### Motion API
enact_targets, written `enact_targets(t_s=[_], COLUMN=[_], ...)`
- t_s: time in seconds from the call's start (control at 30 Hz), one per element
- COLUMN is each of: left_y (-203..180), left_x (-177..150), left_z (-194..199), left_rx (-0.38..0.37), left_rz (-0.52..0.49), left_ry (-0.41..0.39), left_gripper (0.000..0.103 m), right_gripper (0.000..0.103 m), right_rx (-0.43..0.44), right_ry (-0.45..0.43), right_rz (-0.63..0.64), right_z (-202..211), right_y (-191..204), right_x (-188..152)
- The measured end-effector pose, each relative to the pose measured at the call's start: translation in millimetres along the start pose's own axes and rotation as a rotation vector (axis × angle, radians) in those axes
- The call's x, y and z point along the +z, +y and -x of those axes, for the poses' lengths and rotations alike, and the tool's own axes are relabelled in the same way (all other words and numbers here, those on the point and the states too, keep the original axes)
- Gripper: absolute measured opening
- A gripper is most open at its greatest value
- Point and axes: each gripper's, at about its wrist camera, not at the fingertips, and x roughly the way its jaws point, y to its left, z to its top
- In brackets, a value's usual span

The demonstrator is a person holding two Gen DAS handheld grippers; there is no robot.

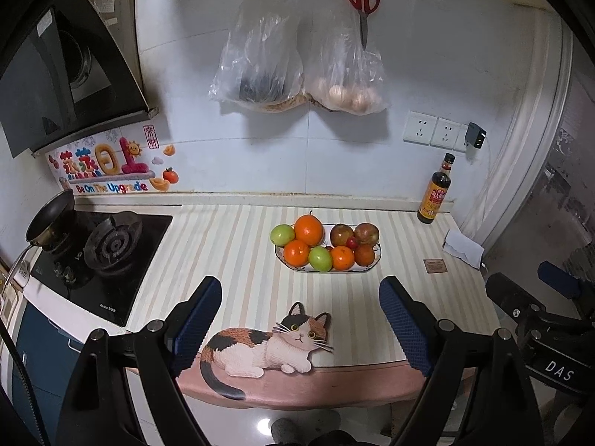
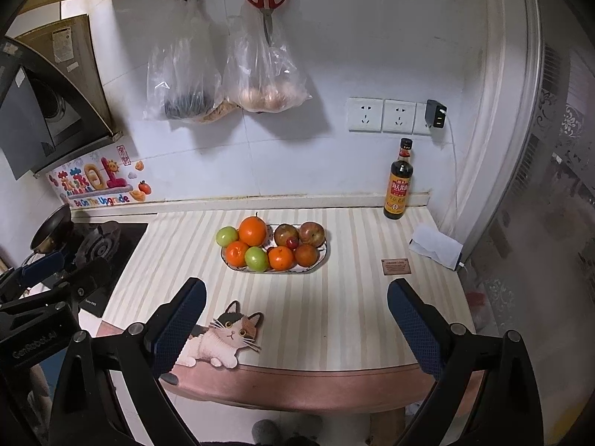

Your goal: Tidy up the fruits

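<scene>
An oval plate (image 1: 375, 262) (image 2: 322, 258) on the striped counter holds several oranges (image 1: 308, 229) (image 2: 253, 230), two green fruits (image 1: 320, 258) (image 2: 256, 258), two red apples (image 1: 366, 233) (image 2: 312, 233) and a small red fruit (image 1: 351, 242) (image 2: 291, 242). My left gripper (image 1: 300, 297) is open and empty, held back near the counter's front edge, well short of the plate. My right gripper (image 2: 296, 297) is open and empty, also near the front edge. Each gripper shows at the side of the other's view.
A cat-shaped mat (image 1: 267, 345) (image 2: 223, 338) lies at the front edge. A gas stove (image 1: 108, 249) with a pan (image 1: 50, 219) is at the left. A sauce bottle (image 1: 436, 189) (image 2: 399, 182), folded paper (image 2: 435, 245) and a small card (image 2: 396, 266) are at the right. Bags (image 1: 260, 63) and scissors (image 1: 361, 0) hang on the wall.
</scene>
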Motion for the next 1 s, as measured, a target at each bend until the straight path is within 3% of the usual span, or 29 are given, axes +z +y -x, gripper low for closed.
enact_targets(t_s=[0.23,0.7,1.0], left_y=[-5,1,0], left_x=[15,56,68], left_z=[-33,-136,-178], left_rx=[0.027,0.066,0.058], left_rz=[-0.015,-0.004,-0.014], left_ry=[0.049,0.195,0.262], left_gripper=[0.087,0.087,0.087], right_gripper=[0.1,0.1,0.1], right_rx=[-0.007,-0.029,-0.03], right_ry=[0.045,0.141,0.214], right_rz=[0.005,-0.004,0.014], right_z=[-40,-155,-203], right_y=[-7,-15,-6], right_x=[16,72,76])
